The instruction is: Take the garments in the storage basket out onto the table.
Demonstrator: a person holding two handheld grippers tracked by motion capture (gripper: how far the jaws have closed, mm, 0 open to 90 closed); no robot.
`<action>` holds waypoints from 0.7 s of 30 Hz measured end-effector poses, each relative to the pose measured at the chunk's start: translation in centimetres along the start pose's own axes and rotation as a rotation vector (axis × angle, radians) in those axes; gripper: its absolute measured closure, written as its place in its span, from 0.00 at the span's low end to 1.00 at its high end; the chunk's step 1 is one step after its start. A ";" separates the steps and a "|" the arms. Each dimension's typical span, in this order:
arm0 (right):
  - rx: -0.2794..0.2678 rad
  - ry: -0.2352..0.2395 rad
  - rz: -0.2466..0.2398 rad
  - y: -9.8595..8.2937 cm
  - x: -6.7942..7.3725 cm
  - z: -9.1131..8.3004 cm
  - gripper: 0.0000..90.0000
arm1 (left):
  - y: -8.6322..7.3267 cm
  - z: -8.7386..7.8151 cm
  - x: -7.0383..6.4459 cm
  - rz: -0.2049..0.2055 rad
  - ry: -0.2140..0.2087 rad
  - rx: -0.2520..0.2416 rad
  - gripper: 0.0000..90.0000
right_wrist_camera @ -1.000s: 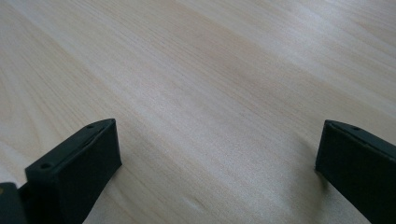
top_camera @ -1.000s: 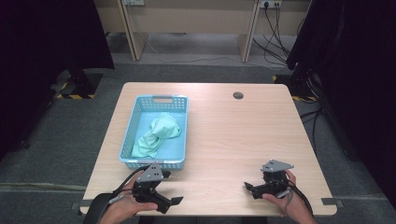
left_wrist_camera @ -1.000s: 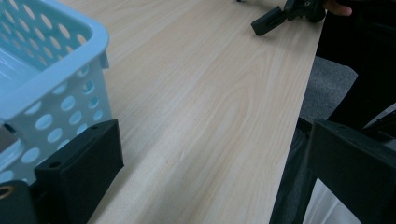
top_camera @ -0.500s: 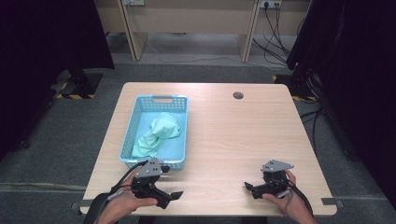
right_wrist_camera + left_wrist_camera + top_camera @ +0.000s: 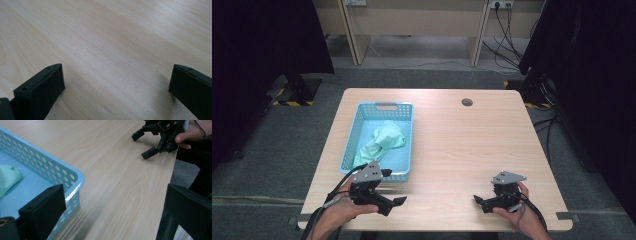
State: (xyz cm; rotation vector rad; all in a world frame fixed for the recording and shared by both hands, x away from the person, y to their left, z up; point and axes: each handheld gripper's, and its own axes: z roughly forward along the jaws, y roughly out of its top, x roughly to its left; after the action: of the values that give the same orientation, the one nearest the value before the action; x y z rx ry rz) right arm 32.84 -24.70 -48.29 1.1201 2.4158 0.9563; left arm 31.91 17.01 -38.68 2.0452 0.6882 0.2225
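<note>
Both grippers, left (image 5: 398, 201) and right (image 5: 478, 200), we are holding with fingers spread empty; reaching carelessly, we risk snagging the basket (image 5: 407, 145) rim instead of the cloth (image 5: 384, 140).

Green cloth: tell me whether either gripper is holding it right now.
No: the green cloth lies loose inside the blue basket, while the left gripper and right gripper sit open over bare table.

Cloth (image 5: 384, 141) in basket (image 5: 406, 146) on table's (image 5: 462, 145) left half, left gripper (image 5: 393, 205) just before it, right gripper (image 5: 480, 202) well apart.
</note>
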 end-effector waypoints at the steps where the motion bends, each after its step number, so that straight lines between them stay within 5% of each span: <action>1: 0.000 0.000 0.000 0.0 0.0 0.0 0.00 | 0.0 0.0 0.0 0.000 0.000 0.000 0.03; 21: 0.000 0.000 0.000 0.0 0.0 0.0 0.00 | 0.9 -0.5 2.6 -0.040 0.096 0.009 0.04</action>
State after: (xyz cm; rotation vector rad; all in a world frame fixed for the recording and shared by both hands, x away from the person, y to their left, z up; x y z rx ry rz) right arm 32.84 -24.70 -48.29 1.1199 2.4158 0.9564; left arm 34.17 18.41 -37.92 2.0372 0.7897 0.2960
